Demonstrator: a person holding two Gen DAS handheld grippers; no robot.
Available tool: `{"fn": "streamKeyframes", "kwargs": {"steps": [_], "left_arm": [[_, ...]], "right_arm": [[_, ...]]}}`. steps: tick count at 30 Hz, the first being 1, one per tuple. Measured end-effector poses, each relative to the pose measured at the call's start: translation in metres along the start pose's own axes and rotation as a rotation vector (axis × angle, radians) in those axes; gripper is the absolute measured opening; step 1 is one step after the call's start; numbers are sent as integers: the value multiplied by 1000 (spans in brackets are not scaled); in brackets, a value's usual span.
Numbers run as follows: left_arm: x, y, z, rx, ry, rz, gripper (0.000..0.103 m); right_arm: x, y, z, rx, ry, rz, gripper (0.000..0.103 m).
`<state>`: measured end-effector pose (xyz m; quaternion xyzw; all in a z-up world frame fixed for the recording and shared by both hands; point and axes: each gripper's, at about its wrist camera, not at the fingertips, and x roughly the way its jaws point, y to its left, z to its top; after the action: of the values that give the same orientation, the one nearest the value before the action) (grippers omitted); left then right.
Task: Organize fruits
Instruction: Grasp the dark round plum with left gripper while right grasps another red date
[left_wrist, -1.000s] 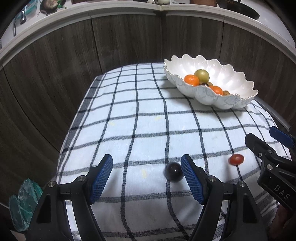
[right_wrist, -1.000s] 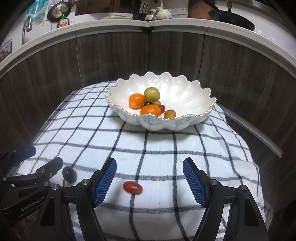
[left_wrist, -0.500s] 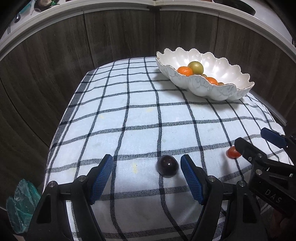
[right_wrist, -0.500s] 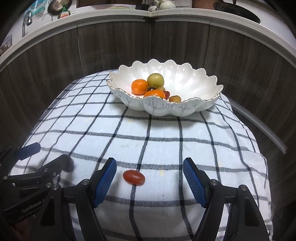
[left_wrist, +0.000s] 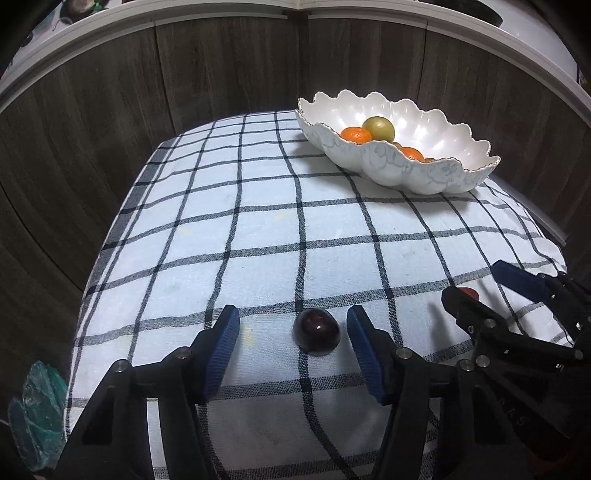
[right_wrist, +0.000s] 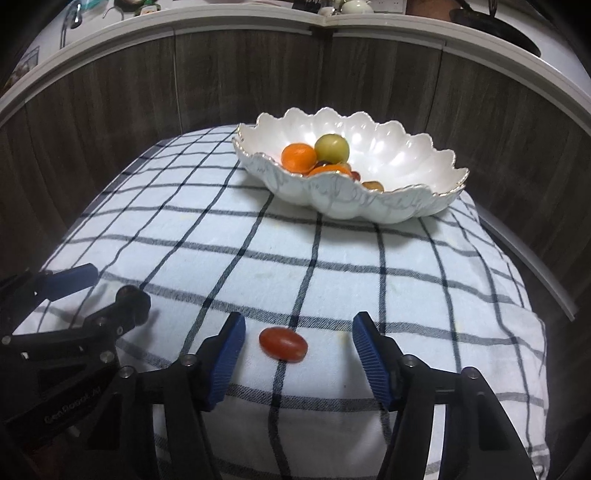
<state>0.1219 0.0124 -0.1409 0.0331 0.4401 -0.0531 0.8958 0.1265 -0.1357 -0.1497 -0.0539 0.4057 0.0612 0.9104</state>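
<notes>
Left gripper (left_wrist: 293, 328) and right gripper (right_wrist: 298, 338) both spread wide, low.

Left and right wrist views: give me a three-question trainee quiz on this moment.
1. True or false: the left gripper is shut on the dark plum.
2. Which fruit lies between the right gripper's jaws? A) orange B) red tomato C) green fruit
3. Fill in: the white bowl sits on a checked ____.

Key: 1 false, jaws open around it; 2 B; 3 cloth.

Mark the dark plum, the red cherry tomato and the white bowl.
dark plum (left_wrist: 316, 331), left wrist view, top centre.
red cherry tomato (right_wrist: 283, 344), right wrist view, middle.
white bowl (right_wrist: 402, 158), right wrist view, bare inner wall.
</notes>
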Motion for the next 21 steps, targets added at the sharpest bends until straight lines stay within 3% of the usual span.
{"fn": "streamKeyframes", "kwargs": {"steps": [7,18,21], "left_arm": [[5,-4,-1,8,9,-13,57],[11,-7,-3,10,39,-65,29],[10,-7,-3,8,38,-69,27]], "right_arm": [[6,-3,-4,11,22,14,52],[13,-2,-7,14,41,44,41],[13,-1,-7,14,40,60,34]]}}
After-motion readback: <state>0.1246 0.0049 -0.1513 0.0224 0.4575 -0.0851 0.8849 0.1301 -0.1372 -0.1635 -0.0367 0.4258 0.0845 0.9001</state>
